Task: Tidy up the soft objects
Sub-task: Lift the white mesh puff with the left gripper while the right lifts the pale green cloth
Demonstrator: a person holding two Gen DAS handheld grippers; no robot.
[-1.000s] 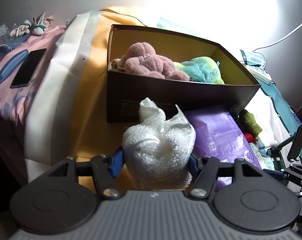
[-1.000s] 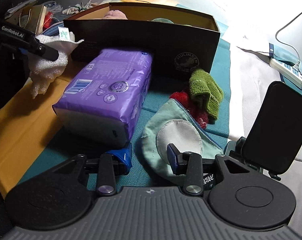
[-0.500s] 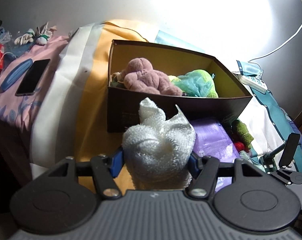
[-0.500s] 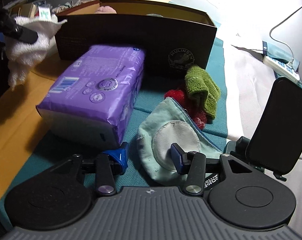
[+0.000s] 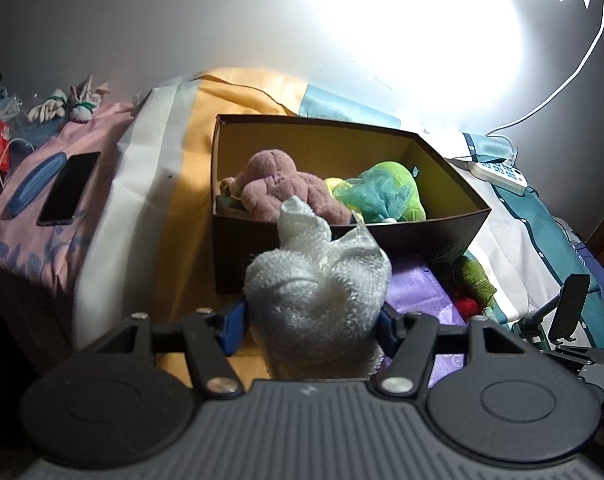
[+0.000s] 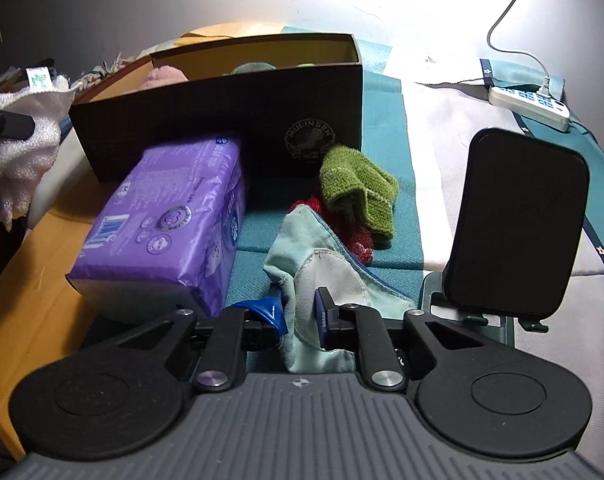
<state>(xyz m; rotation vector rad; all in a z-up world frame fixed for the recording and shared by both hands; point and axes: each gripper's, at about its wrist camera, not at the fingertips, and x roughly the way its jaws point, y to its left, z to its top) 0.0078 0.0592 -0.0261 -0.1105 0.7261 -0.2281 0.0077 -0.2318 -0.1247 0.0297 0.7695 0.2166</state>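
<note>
Gripping a bunched white waffle-knit cloth (image 5: 318, 292), the left gripper (image 5: 312, 320) hung just short of the dark cardboard shoebox (image 5: 342, 248), whose inside already held a mauve plush toy (image 5: 286, 188) and a green mesh puff (image 5: 386, 192); by my judgement the carry was under way, and next the cloth needed lifting over the near wall. Right gripper (image 6: 300, 312) had its fingers pinched on a pale green fabric pouch (image 6: 326, 280) lying near that box. "MULINSEN" read on the box end.

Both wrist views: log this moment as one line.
left tool: shut on white towel | right tool: closing on mint cloth | box: ahead
</note>
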